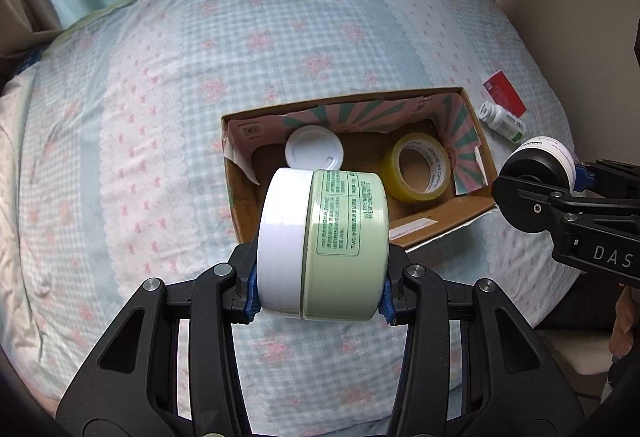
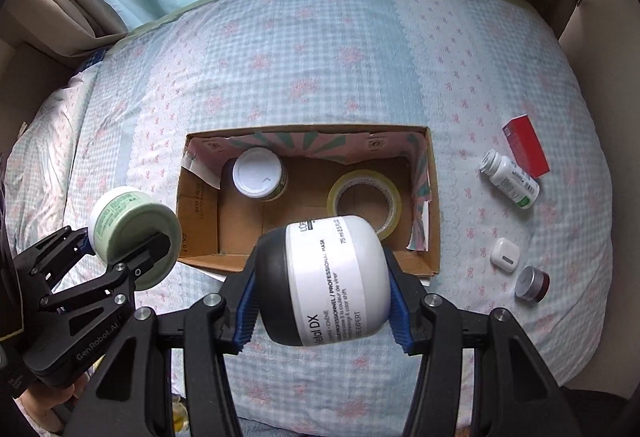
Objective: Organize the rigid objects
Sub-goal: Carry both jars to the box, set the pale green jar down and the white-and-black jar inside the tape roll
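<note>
Cardboard box [image 2: 430, 205] lies ahead of both tools: the left gripper [image 1: 320, 285] pinches a green cream jar [image 1: 344, 241] sideways, lid leftward, before its left half; the right gripper [image 2: 322, 311] clamps a black-lidded hair-mask jar [image 2: 340, 277] likewise, nearer the tape roll [image 2: 364, 197]. Both jars hide the box's near wall, so their clearance over it is hard to judge.

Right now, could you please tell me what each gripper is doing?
Left gripper: closed on the green jar.
Right gripper: closed on the black-and-white jar.
</note>
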